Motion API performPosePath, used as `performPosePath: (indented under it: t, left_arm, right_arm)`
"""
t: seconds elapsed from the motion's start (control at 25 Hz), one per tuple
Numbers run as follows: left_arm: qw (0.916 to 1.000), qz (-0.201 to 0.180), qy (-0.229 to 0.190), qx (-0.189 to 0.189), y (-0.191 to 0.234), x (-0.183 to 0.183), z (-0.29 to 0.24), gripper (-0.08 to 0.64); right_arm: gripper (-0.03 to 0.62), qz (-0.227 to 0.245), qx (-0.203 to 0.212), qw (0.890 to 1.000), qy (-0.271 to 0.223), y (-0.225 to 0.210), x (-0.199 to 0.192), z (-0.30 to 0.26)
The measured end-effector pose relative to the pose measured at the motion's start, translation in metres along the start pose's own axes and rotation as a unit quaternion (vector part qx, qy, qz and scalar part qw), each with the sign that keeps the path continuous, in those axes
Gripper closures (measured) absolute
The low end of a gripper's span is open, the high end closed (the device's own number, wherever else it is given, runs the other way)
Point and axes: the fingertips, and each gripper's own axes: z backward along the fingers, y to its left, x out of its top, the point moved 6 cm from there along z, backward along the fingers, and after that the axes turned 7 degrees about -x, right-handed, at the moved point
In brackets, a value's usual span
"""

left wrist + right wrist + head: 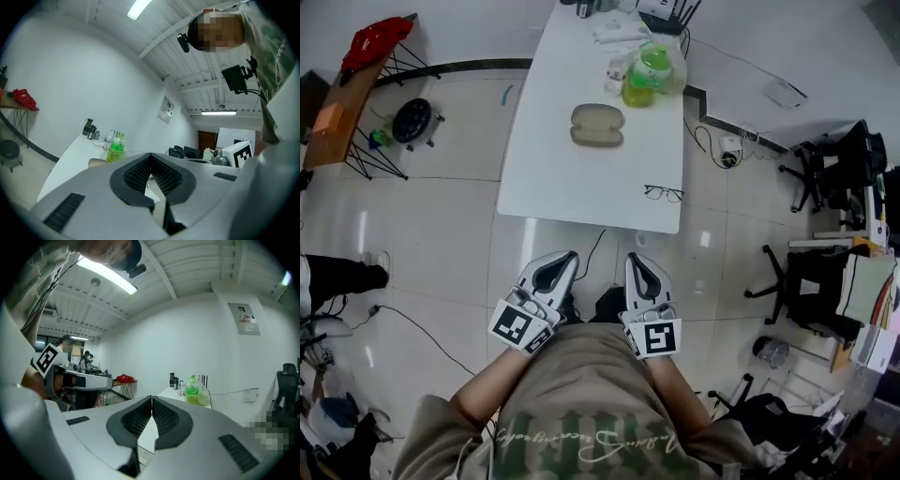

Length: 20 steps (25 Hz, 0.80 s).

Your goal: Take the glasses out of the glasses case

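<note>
Seemingly the job is done, so we'd best hold the left gripper (565, 257) and right gripper (636, 259) back from the table (572, 185). We count one white table, two grippers, each clenched on nothing, one beige glasses case (597, 125) mid-table, and one pair of glasses (663, 193) lying apart near the front edge.

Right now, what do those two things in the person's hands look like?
The left hand-held gripper and right hand-held gripper each have a pale grey shell, black ribbed pads and a cube with black-and-white square markers. The person wears a khaki short-sleeved T-shirt with printed lettering.
</note>
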Motion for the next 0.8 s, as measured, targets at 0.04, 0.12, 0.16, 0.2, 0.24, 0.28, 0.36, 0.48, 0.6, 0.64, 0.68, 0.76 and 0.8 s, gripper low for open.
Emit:
performPosePath:
  t: [0.04, 0.12, 0.16, 0.2, 0.24, 0.28, 0.36, 0.48, 0.6, 0.64, 0.68, 0.76, 0.8]
  left_arm:
    - [1.0000, 0.000, -0.004, 0.003, -0.008, 0.000, 0.000, 0.552]
    - [0.9998, 0.002, -0.014, 0.011, -0.027, -0.001, -0.004, 0.552]
    - [0.9997, 0.000, -0.017, 0.015, -0.035, 0.000, -0.007, 0.552]
    - [0.9996, -0.004, -0.019, 0.020, -0.043, 0.001, -0.009, 0.552]
    - [0.9993, -0.009, -0.022, 0.028, -0.050, 0.001, -0.011, 0.552]
    - [0.9989, -0.012, -0.024, 0.038, -0.055, 0.001, -0.011, 0.552]
    - [0.9976, -0.011, -0.026, 0.064, -0.064, -0.003, -0.011, 0.552]
    - [0.9950, -0.022, -0.029, 0.093, -0.084, -0.006, -0.014, 0.552]
    - [0.9916, -0.042, -0.027, 0.119, -0.099, -0.009, -0.014, 0.552]
    - [0.9906, -0.039, -0.027, 0.129, -0.101, -0.012, -0.013, 0.552]
    - [0.9897, -0.034, -0.027, 0.136, -0.102, -0.015, -0.010, 0.552]
    - [0.9890, -0.031, -0.027, 0.142, -0.102, -0.019, -0.005, 0.552]
    - [0.9892, -0.032, -0.026, 0.140, -0.100, -0.019, -0.003, 0.552]
  right_arm:
    - [0.580, 0.003, 0.007, 1.000, -0.002, -0.002, -0.001, 0.004]
    - [0.580, 0.014, 0.016, 1.000, 0.015, -0.014, -0.009, 0.009]
    - [0.580, 0.013, 0.015, 0.999, 0.026, -0.022, -0.014, 0.011]
    - [0.580, 0.006, 0.013, 0.999, 0.031, -0.030, -0.017, 0.012]
    - [0.580, 0.000, 0.014, 0.999, 0.029, -0.037, -0.017, 0.013]
    - [0.580, -0.001, 0.017, 1.000, 0.022, -0.042, -0.016, 0.015]
    - [0.580, -0.001, 0.029, 1.000, 0.002, -0.049, -0.015, 0.020]
    - [0.580, -0.014, 0.040, 0.999, -0.021, -0.054, -0.019, 0.028]
    - [0.580, -0.043, 0.051, 0.997, -0.027, -0.053, -0.023, 0.041]
    - [0.580, -0.048, 0.056, 0.997, -0.027, -0.049, -0.024, 0.046]
    - [0.580, -0.046, 0.062, 0.997, -0.025, -0.045, -0.027, 0.050]
    - [0.580, -0.033, 0.070, 0.997, -0.021, -0.036, -0.034, 0.056]
    - [0.580, -0.031, 0.071, 0.997, -0.021, -0.033, -0.035, 0.057]
